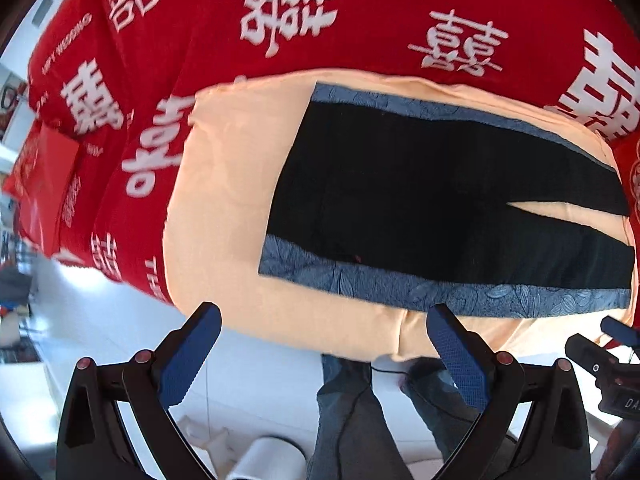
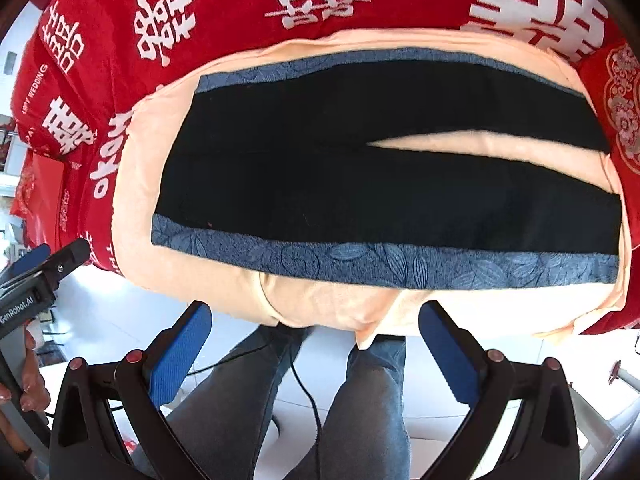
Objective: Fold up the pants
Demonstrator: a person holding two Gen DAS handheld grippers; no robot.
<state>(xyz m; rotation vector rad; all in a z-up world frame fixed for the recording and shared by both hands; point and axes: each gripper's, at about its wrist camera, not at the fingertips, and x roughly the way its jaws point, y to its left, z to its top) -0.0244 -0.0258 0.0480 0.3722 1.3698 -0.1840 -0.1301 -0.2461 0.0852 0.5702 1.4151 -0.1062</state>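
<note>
Black pants (image 1: pixel 420 196) with blue leaf-patterned side stripes lie flat on a peach cloth (image 1: pixel 224 184), waistband to the left and both legs spread to the right. They also show in the right wrist view (image 2: pixel 320 184) on the same cloth (image 2: pixel 136 184). My left gripper (image 1: pixel 324 320) is open and empty, held above the floor just short of the cloth's near edge. My right gripper (image 2: pixel 316 318) is open and empty, also just short of that near edge. The left gripper shows at the left edge of the right wrist view (image 2: pixel 44 268).
The peach cloth lies on a red bedspread (image 1: pixel 200 20) with white characters. A red cushion (image 2: pixel 616 112) sits beyond the leg ends. The person's legs in jeans (image 2: pixel 360 400) and a black cable stand below me on a white tiled floor (image 1: pixel 120 320).
</note>
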